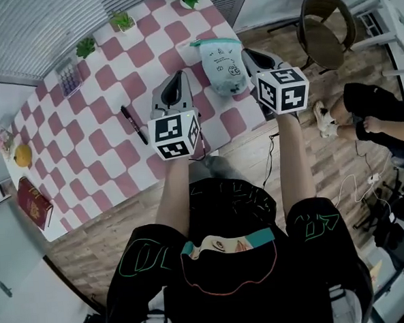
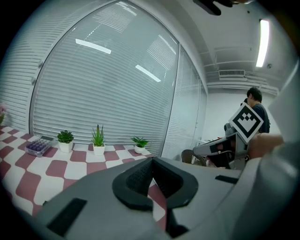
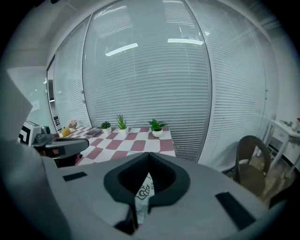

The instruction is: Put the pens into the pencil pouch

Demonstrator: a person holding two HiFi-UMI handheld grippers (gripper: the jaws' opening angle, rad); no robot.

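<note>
A pale teal pencil pouch [image 1: 222,67] with small drawings rests on the pink-and-white checked table [image 1: 109,101], near its right edge. One black pen [image 1: 133,124] lies on the cloth, to the left of my left gripper [image 1: 180,77]. That gripper hovers over the table left of the pouch, jaws shut and empty. My right gripper [image 1: 247,53] is just right of the pouch, also shut on nothing. In the right gripper view the pouch [image 3: 143,190] shows below the shut jaws of the right gripper [image 3: 149,154]. The left gripper [image 2: 151,160] shows only cloth beyond its tips.
Three small potted plants [image 1: 122,20] and a purple box [image 1: 68,78] line the table's far edge. A red book [image 1: 34,202] and an orange fruit [image 1: 23,156] lie at the left end. A wicker chair [image 1: 327,27] and a seated person's legs [image 1: 377,116] are on the right.
</note>
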